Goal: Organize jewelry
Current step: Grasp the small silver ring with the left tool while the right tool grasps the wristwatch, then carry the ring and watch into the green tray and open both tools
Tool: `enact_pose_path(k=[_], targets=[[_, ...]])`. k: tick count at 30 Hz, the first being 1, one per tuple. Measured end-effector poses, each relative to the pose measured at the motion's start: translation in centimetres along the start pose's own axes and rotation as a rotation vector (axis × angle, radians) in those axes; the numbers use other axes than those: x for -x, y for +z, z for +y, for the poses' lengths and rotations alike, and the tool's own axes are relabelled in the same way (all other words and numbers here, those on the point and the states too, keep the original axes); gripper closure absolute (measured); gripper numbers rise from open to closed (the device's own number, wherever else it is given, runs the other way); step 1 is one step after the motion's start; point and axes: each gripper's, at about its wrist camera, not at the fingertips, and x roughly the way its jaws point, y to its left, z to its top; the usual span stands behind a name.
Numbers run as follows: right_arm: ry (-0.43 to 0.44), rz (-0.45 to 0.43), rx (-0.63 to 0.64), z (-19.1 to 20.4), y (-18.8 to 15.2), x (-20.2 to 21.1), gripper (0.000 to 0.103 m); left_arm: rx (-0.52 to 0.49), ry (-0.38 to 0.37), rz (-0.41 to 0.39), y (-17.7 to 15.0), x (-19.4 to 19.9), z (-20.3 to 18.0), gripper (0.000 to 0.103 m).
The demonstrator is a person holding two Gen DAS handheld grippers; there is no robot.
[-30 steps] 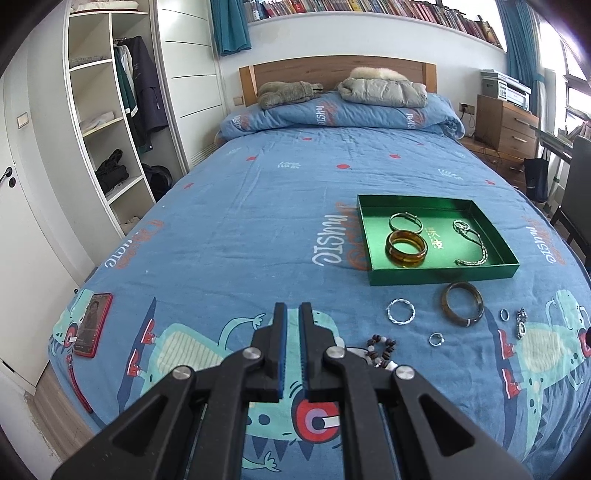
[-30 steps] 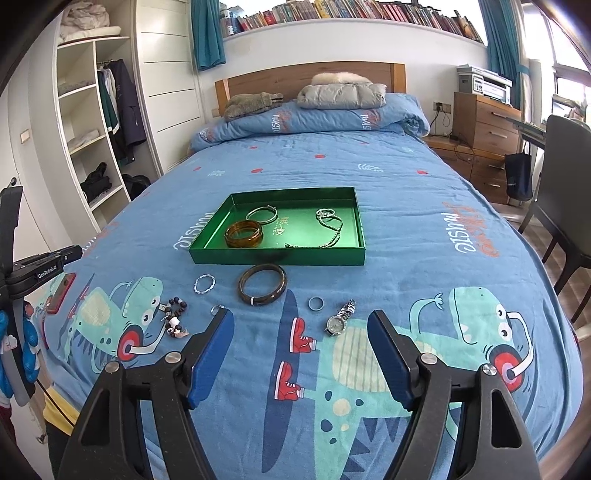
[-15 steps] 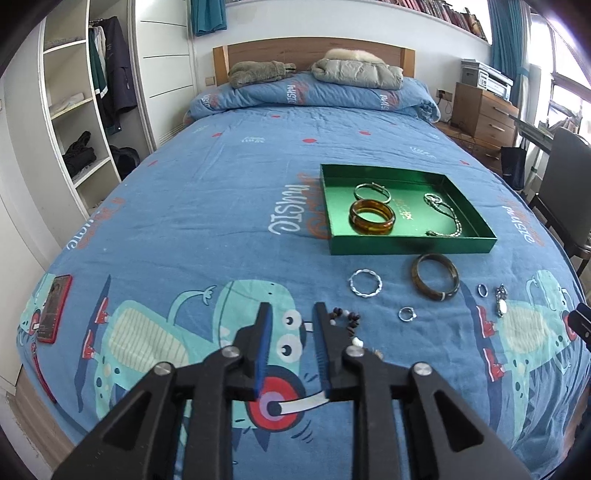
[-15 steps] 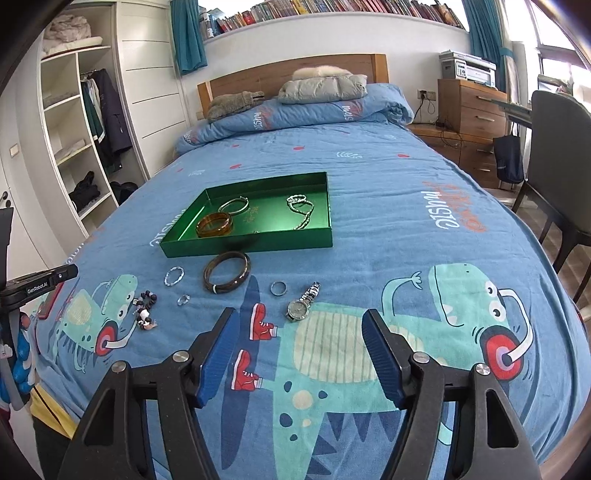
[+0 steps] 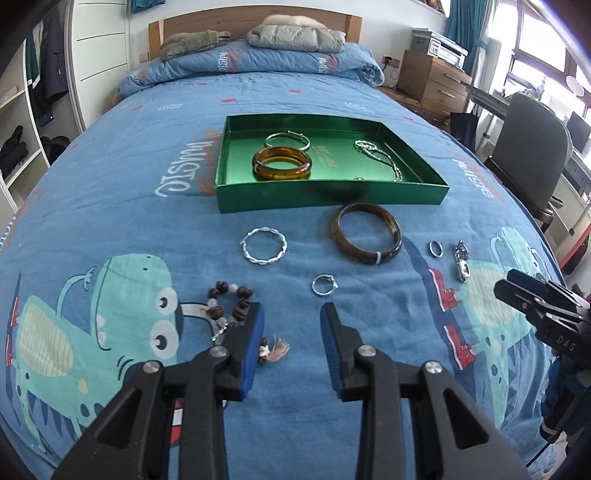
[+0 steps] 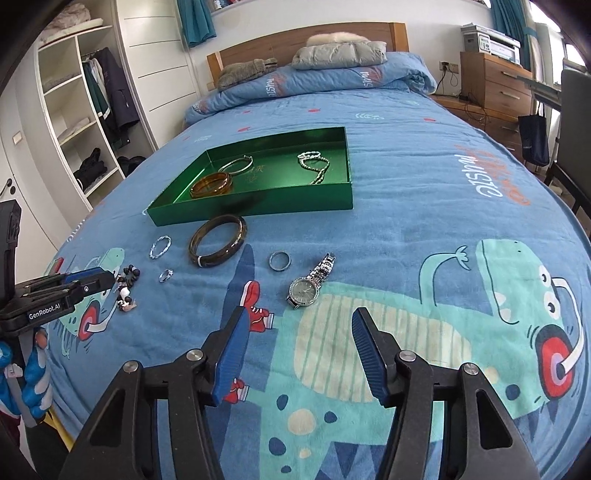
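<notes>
A green tray (image 5: 332, 201) on the blue bed holds an amber bangle (image 5: 280, 172), a silver bangle (image 5: 287, 135) and a chain (image 5: 384, 158). In front of it lie a dark bangle (image 5: 365, 258), a twisted silver bracelet (image 5: 264, 229), a small ring (image 5: 314, 286), a bead bracelet (image 5: 242, 291), a band ring (image 5: 430, 248) and a watch (image 6: 304, 291). My left gripper (image 5: 291, 308) is open and empty, just short of the small ring, its left finger over the beads. My right gripper (image 6: 300, 313) is closing with nothing between its jaws, just short of the watch.
The bedspread (image 6: 424, 221) stretches back to folded quilts and a wooden headboard (image 5: 255, 18). A chair (image 5: 532, 147) and a wooden dresser (image 5: 432, 79) stand to the right of the bed. Open wardrobe shelves (image 6: 74, 110) are on the left.
My left gripper's jaws have gone from shut to open. Both grippers have sunk toward the bed and come closer to the loose jewelry. The right jaws have narrowed.
</notes>
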Motion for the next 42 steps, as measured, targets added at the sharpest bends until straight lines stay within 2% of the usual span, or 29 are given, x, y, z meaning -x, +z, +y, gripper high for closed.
enact_pose_path(k=[4, 8, 17, 20, 22, 24, 25, 30, 42], targets=[[0.009, 0.028, -0.004, -0.1, 0.4, -2.4, 0.046, -0.014, -0.028, 0.03, 0.5, -2.0, -0.9, 0.073], [0.014, 0.045, -0.013, -0.5, 0.7, -4.2, 0.046, -0.025, -0.024, 0.055, 1.0, -4.0, -1.6, 0.073], [0.013, 0.058, -0.001, -0.5, 1.1, -6.0, 0.051, -0.036, 0.023, 0.081, 1.8, -6.8, -2.4, 0.073], [-0.002, 0.055, 0.0, -0.7, 1.1, -6.3, 0.059, -0.061, 0.048, 0.076, 1.7, -7.0, -2.9, 0.074], [-0.016, 0.056, 0.004, -0.8, 1.3, -6.5, 0.072, -0.07, 0.057, 0.07, 1.6, -7.0, -3.1, 0.074], [-0.028, 0.056, 0.009, -0.9, 1.2, -6.3, 0.079, -0.072, 0.054, 0.069, 1.6, -7.0, -3.1, 0.078], [-0.027, 0.058, 0.01, -0.9, 1.1, -6.3, 0.079, -0.07, 0.048, 0.068, 1.5, -6.9, -3.1, 0.084], [-0.041, 0.051, 0.023, -0.5, 0.5, -5.3, 0.08, -0.066, 0.053, 0.057, 1.4, -6.5, -3.2, 0.084], [-0.033, -0.049, 0.011, -0.2, 0.2, -0.2, 0.08, -0.035, 0.039, -0.009, 2.1, -2.8, -2.4, 0.084]])
